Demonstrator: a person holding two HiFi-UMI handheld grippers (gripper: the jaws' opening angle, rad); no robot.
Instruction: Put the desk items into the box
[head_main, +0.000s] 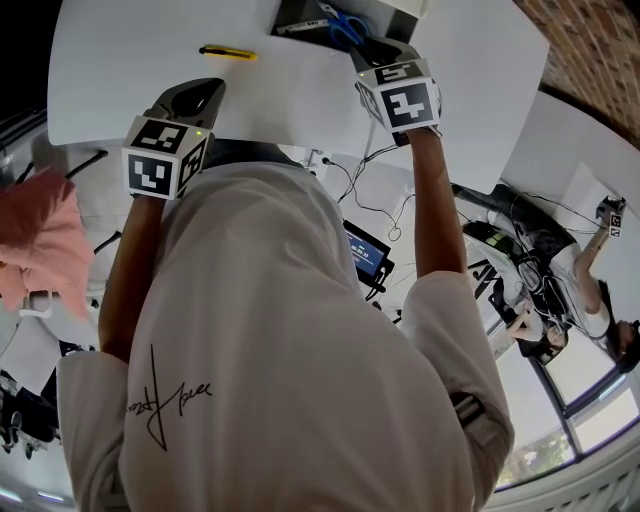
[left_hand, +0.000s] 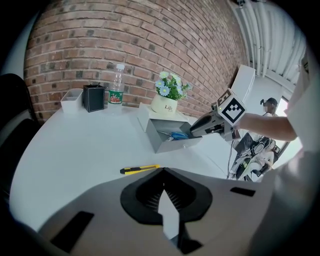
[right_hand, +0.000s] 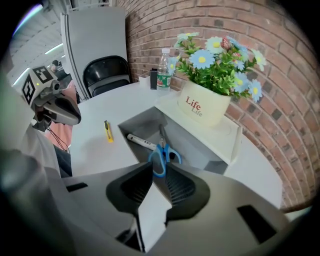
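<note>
Right tongs (right_hand: 159, 165) open above scissors (right_hand: 164, 149) in box (right_hand: 200, 150); left tongs (left_hand: 163, 173) closed, cutter (left_hand: 140, 170) ahead.

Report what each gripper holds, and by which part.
Nothing. The left gripper is shut and empty; the right gripper hangs open over the box, where the scissors lie loose.

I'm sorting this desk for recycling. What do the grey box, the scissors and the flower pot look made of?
Grey box: matte flat panels with crisp folded edges, probably thin sheet metal, though stiff plastic is possible. Scissors: smooth, bright blue handles look like plastic, and the dark, slim blades look like metal. Flower pot: a smooth cream wall with a slight sheen and printed lettering, likely ceramic or enamelled metal.
</note>
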